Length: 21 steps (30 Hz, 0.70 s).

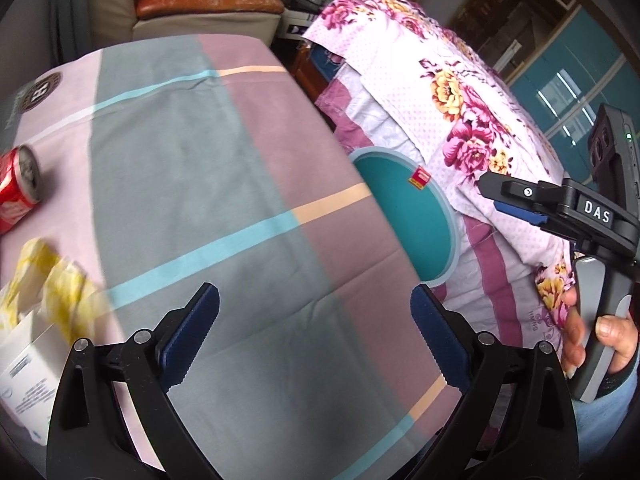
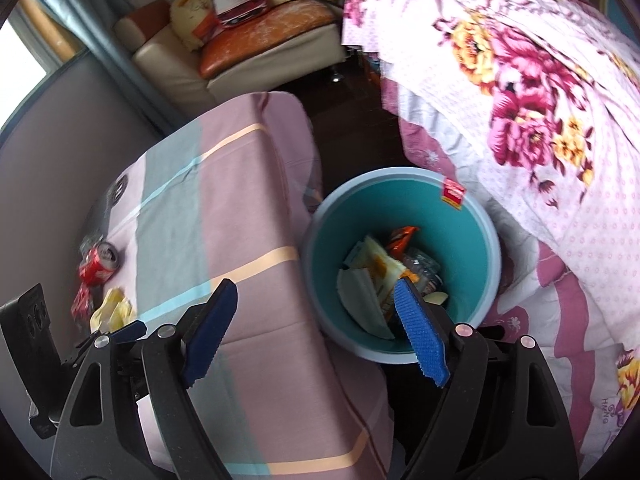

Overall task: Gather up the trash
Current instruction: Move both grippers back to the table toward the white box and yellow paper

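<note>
**Trash on the table: can and wrappers left to take**

Trash still out lies ahead and to the left of my left gripper point(image 1: 316, 336): a red can point(image 1: 18, 184) on its side on the striped tablecloth point(image 1: 224, 168), a crumpled yellow wrapper point(image 1: 48, 280) nearer, and a white carton point(image 1: 24, 376) just beside the left jaw. Both jaws of that gripper stand wide with nothing between them. My right gripper point(image 2: 316, 328) is equally spread and empty, its right jaw over the teal bin point(image 2: 472, 240), which already holds packets. I judge the can light, thin-walled and slick, likely to roll, so I'd pinch across its middle. The wrapper looks soft and featherlight; I'd bite into the thickest crumple.
</note>
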Tool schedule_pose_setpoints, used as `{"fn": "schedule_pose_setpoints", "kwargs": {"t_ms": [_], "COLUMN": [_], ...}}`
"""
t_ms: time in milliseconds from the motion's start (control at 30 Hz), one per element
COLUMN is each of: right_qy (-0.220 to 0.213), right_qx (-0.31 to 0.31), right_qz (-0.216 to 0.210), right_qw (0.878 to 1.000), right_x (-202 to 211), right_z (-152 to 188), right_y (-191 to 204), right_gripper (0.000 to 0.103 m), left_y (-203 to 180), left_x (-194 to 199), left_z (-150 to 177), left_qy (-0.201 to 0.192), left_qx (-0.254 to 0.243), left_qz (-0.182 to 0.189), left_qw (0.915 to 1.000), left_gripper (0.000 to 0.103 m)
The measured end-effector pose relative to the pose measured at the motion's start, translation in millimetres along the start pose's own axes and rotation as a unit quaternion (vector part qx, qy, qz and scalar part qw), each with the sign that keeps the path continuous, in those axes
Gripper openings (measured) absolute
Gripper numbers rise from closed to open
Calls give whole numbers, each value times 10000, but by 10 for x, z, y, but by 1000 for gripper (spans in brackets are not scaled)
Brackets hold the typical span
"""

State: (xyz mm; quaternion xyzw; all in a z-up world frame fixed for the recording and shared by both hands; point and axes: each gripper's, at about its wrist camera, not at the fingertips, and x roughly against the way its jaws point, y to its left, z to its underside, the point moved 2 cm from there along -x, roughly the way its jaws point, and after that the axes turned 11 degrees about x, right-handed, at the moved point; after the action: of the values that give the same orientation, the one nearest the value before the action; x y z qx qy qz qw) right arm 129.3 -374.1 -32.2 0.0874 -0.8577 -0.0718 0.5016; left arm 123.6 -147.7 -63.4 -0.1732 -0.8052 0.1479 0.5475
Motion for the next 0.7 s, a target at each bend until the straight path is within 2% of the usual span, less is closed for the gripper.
{"fn": "schedule_pose_setpoints", "kwargs": {"t_ms": [300, 433, 700], "right_qy": [184, 240, 392], "right_qx": [466, 661, 891], "right_qz": [-189, -217, -296], "right_qw": [9986, 9973, 9948], "right_x": [-54, -42, -89], "right_z": [-2, 15, 45], "right_y": [512, 731, 1035], "right_gripper": [80, 80, 81], "left_y": [418, 608, 1240], "left_x": [297, 462, 816], "left_z": [109, 164, 339], "left_qy": [-194, -315, -458], "left_qx": [189, 76, -507], "left_qz": [-210, -381, -1094], "left_qw": [9994, 9988, 9916], "left_gripper": [96, 97, 96]}}
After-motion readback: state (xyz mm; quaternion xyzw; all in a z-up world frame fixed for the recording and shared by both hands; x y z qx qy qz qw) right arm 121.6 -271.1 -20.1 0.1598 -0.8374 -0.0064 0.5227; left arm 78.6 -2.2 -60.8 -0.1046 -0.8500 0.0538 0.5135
